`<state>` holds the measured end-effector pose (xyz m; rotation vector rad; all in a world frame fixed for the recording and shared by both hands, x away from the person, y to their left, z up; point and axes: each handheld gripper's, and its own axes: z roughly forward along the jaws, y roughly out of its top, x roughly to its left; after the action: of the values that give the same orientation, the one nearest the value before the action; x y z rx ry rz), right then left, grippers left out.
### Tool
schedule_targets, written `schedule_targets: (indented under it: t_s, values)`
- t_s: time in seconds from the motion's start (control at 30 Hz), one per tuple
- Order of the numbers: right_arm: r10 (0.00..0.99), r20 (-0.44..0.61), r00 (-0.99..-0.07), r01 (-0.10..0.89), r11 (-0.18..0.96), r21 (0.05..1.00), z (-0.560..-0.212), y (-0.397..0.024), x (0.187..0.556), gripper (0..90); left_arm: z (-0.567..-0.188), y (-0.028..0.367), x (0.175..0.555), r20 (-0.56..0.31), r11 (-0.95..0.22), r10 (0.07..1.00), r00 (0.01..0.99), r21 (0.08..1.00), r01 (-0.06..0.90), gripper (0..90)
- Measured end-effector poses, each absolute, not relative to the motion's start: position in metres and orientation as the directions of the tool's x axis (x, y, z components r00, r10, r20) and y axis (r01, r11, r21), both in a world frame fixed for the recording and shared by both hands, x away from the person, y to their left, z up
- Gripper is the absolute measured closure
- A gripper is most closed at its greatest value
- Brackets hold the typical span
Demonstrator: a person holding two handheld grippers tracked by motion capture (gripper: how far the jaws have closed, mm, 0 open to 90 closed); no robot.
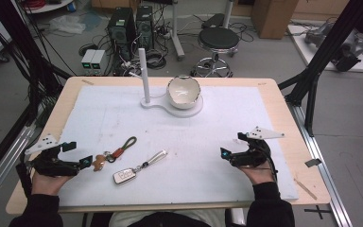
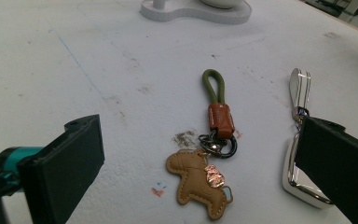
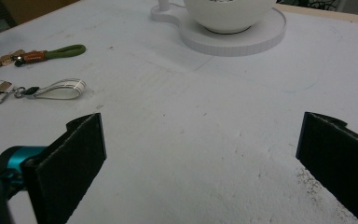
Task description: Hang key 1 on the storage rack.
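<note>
A keychain (image 1: 118, 151) with a green cord loop (image 2: 213, 86) and a brown leather horse charm (image 2: 196, 182) lies on the white mat at the front left. A silver car key fob (image 1: 124, 176) with a white strap (image 2: 299, 88) lies just to its right. My left gripper (image 1: 78, 153) rests on the mat just left of the charm, open, with the charm lying between its jaws untouched (image 2: 200, 144). My right gripper (image 1: 232, 145) sits at the front right, open over bare mat (image 3: 200, 154). One jaw hides part of the fob in the left gripper view.
A white bowl (image 1: 183, 91) sits on a flat white stand (image 1: 170, 106) with an upright post (image 1: 144, 75) at the back middle of the table (image 1: 283, 123). The bowl (image 3: 228, 14) is far ahead of the right gripper. Stools and computers stand on the floor beyond.
</note>
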<state>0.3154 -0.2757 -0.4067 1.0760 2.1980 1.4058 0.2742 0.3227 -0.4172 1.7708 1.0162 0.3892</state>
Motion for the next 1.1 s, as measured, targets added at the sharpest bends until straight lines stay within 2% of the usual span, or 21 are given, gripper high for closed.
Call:
schedule_targets:
  t_s: [0.6, 1.1]
  values:
    - [0.742, 0.097, -0.663, 0.418, 0.259, 0.871, -0.411, -0.272, 0.318, 0.4, -0.420, 0.319, 0.276, -0.180, -0.153, 0.791, 0.585, 0.868, 0.473, 1.8]
    - [0.749, 0.113, -0.653, 0.435, 0.248, 0.866, -0.410, -0.271, 0.319, 0.4, -0.416, 0.307, 0.283, -0.165, -0.180, 0.777, 0.608, 0.867, 0.466, 1.8]
